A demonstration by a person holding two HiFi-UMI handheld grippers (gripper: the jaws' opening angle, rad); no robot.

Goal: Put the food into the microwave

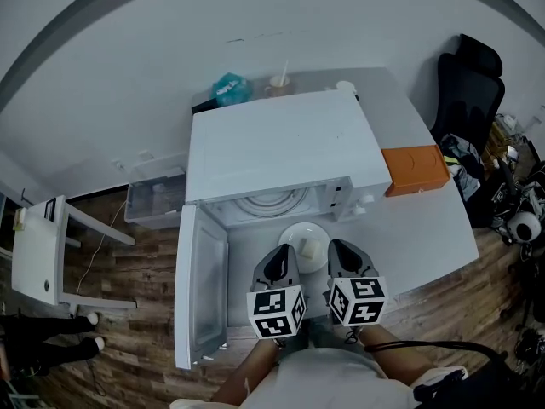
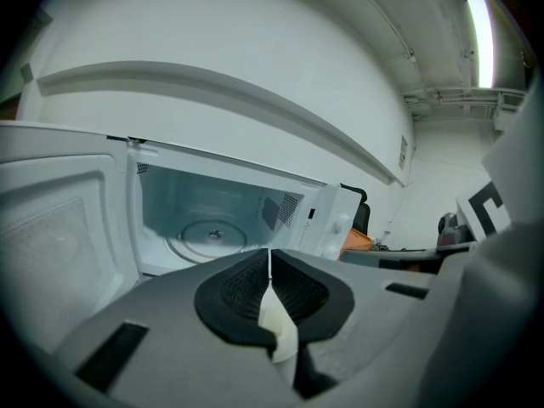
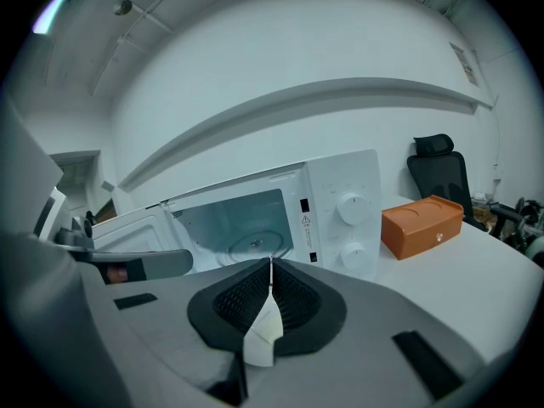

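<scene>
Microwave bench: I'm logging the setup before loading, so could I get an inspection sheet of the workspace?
Surface: white table, carrying the microwave and a box.
Job's things: microwave with its door swung open to the left and its turntable empty; plate with a pale block of food just in front of the opening.
Clutter: orange box right of the microwave; teal bundle and cup behind it.
Grippers: left gripper and right gripper each shut on the plate's rim.
Cables: thin cable on the floor at left; black cable by the person's right arm.
Surroundings: wooden floor, clear bin, white stool, black office chair.
</scene>
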